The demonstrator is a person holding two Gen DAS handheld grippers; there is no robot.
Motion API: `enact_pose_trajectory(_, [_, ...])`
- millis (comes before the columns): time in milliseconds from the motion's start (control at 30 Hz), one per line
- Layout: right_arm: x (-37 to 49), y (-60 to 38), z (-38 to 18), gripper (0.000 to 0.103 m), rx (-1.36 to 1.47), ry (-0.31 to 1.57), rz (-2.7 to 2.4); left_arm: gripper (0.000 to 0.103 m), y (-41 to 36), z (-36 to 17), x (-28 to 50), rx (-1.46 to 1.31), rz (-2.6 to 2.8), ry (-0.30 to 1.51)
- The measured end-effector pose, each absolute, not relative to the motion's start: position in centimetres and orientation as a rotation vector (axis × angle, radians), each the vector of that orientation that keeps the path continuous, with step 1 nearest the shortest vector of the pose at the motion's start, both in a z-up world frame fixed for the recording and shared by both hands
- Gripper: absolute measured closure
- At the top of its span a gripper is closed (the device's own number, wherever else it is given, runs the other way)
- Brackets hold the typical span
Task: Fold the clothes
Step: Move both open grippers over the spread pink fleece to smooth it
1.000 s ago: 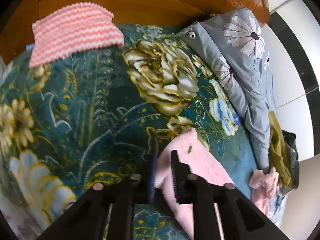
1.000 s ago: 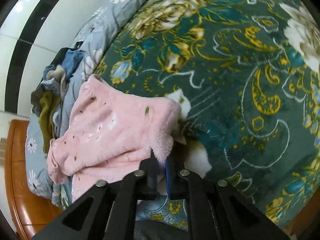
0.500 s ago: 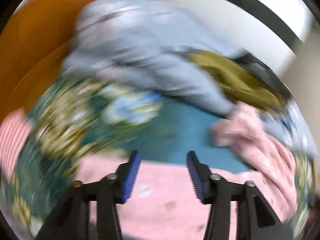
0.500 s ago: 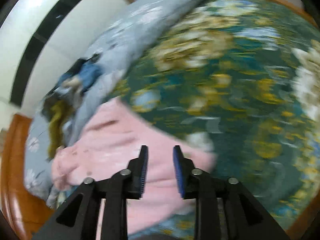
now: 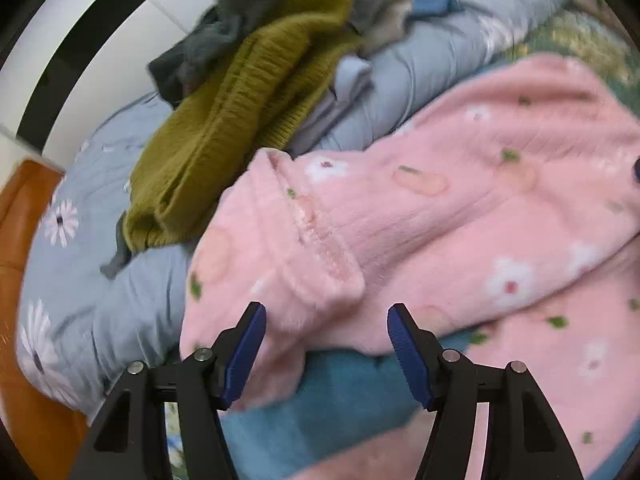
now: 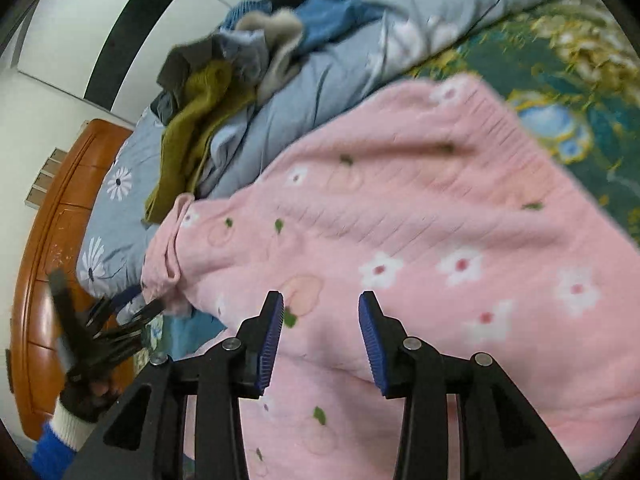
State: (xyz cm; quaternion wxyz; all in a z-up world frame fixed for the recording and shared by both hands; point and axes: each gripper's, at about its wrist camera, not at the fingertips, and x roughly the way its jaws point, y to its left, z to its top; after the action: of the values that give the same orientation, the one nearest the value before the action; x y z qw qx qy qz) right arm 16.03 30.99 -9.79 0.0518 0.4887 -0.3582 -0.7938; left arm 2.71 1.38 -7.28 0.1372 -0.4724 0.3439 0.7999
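With jaws apart on both, left gripper [image 5: 326, 344] is nearer the pink garment's cuff [image 5: 320, 268], at 12 o'clock; right gripper [image 6: 320, 332] hovers mid-garment.

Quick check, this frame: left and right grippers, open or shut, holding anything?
Left gripper: jaws open, holding nothing, at the cuff of the pink garment.
Right gripper: jaws open, holding nothing, over the same garment.

White tiled wall [image 6: 60, 80] with black stripe [image 6: 132, 36], orange wooden bed frame [image 6: 44, 248], floral teal bedspread [image 6: 580, 64]
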Motion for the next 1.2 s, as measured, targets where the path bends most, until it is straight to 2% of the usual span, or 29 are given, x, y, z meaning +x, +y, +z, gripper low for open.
enact_pose_trajectory(100, [15.8,30.7,-10.7,0.063,1.519,-1.052,-2.398,0.043,0.0,-6.9,1.0,-1.387,2.324,0.842])
enact_pose_trajectory(167, [15.8,30.9,-11.2,0.063,1.532,-1.051,-2.392,0.070,-1.4,-6.4,-0.1,-1.410,2.357,0.743])
enact_pose_trajectory(200, [15.9,31.2,-11.4,0.063,1.531,-1.063,-2.389,0.077,-2.3,-6.1,-0.5,-1.418,2.375,0.688])
enact_pose_trajectory(233, [15.9,31.4,-11.5,0.063,1.531,-1.071,-2.387,0.091,-2.8,-5.9,-0.8,-1.421,2.384,0.651])
enact_pose_trajectory(267, [15.9,31.7,-11.6,0.063,1.531,-1.078,-2.391,0.093,-3.9,-5.4,-1.1,-1.417,2.409,0.588])
enact_pose_trajectory(333, [15.8,32.0,-11.7,0.063,1.533,-1.083,-2.400,0.094,-5.0,-4.5,-1.2,-1.398,2.449,0.454])
enact_pose_trajectory(500, [15.8,32.4,-11.4,0.063,1.547,-1.068,-2.421,0.094,-12.2,-0.1,-1.9,-1.297,2.594,-0.124])
enact_pose_trajectory(700, [16.0,32.7,-10.5,0.063,1.570,-1.042,-2.454,0.095,-24.4,5.2,0.4,-1.104,2.816,-0.548])
enact_pose_trajectory(833, [15.9,32.7,-10.2,0.063,1.590,-1.027,-2.471,0.097,-33.1,6.1,3.3,-1.060,2.992,-0.694])
enact_pose_trajectory(967, [15.3,31.8,-10.5,0.063,1.634,-0.994,-2.465,0.097,-41.4,2.2,6.1,-1.222,3.097,-0.892])
enact_pose_trajectory(1100, [14.2,30.5,-10.7,0.063,1.684,-0.935,-2.447,0.097,-45.4,-1.9,7.3,-1.411,3.128,-0.969])
enact_pose_trajectory(1200, [13.4,29.5,-10.1,0.063,1.696,-0.866,-2.456,0.103,-47.2,-1.8,7.5,-1.399,3.155,-0.984])
